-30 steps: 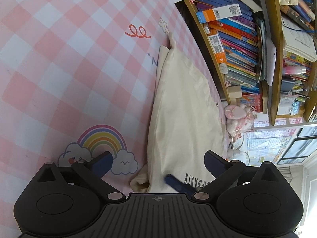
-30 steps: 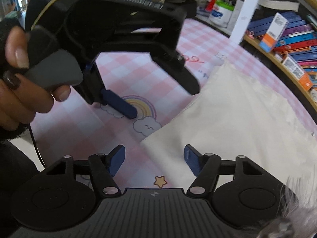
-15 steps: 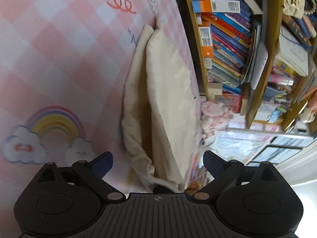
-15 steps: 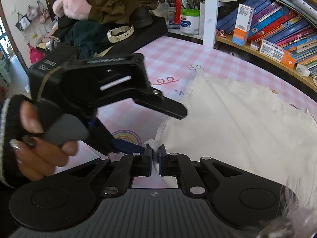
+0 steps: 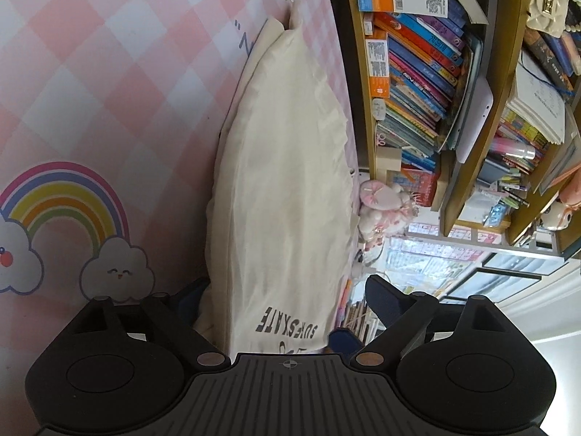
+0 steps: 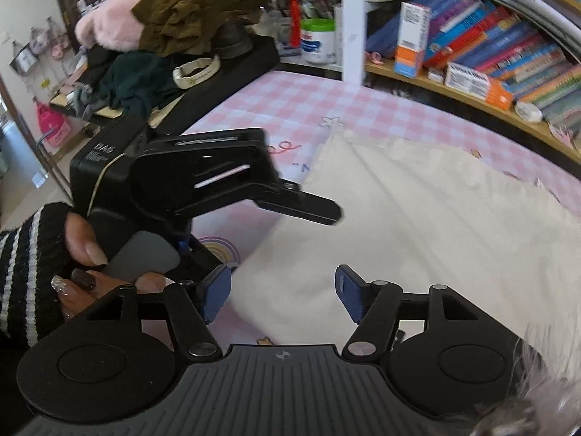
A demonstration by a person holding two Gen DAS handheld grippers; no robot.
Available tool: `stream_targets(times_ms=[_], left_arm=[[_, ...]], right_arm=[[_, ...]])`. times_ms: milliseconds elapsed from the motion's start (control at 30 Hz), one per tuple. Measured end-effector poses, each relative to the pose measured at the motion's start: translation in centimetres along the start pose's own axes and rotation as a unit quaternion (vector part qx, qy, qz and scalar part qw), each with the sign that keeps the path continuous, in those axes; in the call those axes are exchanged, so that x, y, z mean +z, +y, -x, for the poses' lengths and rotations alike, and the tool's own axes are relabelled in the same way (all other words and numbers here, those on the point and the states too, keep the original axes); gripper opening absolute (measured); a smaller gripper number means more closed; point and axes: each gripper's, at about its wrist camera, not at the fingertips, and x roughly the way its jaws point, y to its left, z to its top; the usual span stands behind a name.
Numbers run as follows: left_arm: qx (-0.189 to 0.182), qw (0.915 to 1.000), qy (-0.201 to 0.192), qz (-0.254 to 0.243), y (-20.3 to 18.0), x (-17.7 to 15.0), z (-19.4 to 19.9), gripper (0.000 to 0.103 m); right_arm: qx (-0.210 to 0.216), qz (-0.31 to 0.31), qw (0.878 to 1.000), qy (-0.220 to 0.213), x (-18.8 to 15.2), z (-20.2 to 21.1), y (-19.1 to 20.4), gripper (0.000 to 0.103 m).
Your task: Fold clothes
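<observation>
Lowest in the right wrist view, the right gripper [image 6: 283, 296] hangs over the near edge of the cream garment [image 6: 417, 225], its blue pads apart; its jaws have just been opening and nothing is pinched between them. At lower right a tuft of pale fur [image 6: 544, 392] juts into the frame. At left, a hand [image 6: 90, 272] in a black-and-white striped sleeve grips the left gripper [image 6: 250, 254], whose upper black finger reaches over the cloth's left edge. The garment fills the centre and right, lying on a pink checked sheet [image 6: 290, 109]. Farther back, a heap of clothes [image 6: 163, 36] sits at upper left and a shelf of books [image 6: 508, 58] at upper right.

In the left wrist view, the left gripper [image 5: 283, 301] stands wide, its jaws just easing inward, the garment [image 5: 283, 181] between the pads but unpressed. Its hem reads "SUKSKATE", upside down. A rainbow print [image 5: 61, 200] marks the sheet at left.
</observation>
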Motion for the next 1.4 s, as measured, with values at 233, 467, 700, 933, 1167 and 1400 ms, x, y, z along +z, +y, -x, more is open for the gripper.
stream_targets(times_ms=[233,467,700,933,1167,1400], left_arm=[[0.011,0.9995,0.01,-0.028,-0.4,-0.2,-0.3,0.092],[0.014,0.999,0.015,-0.039,-0.6,-0.2,-0.5,0.093],[0.003,0.9993,0.015,-0.035,-0.3,-0.1,-0.2,0.093],[0.007,0.9989,0.012,-0.045,-0.5,-0.3,-0.3,0.093],[0.052,0.9967,-0.007,-0.061,-0.4,-1.0,0.1,0.057],[0.058,0.9971,-0.031,-0.039,1.2,-1.5,0.9,0.009]], right_arm=[[-0.039,-0.028,0.999,-0.009,0.9,2.3,-3.8,0.081],[-0.095,-0.077,0.993,-0.007,2.3,1.3,-6.8,0.085],[-0.092,-0.111,0.99,0.006,2.7,-0.5,-7.6,0.085],[-0.119,-0.107,0.986,0.044,5.1,-3.5,-8.3,0.085],[-0.119,-0.111,0.983,0.081,8.5,-7.3,-9.0,0.092],[-0.107,-0.113,0.977,0.145,11.8,-11.8,-8.7,0.093]])
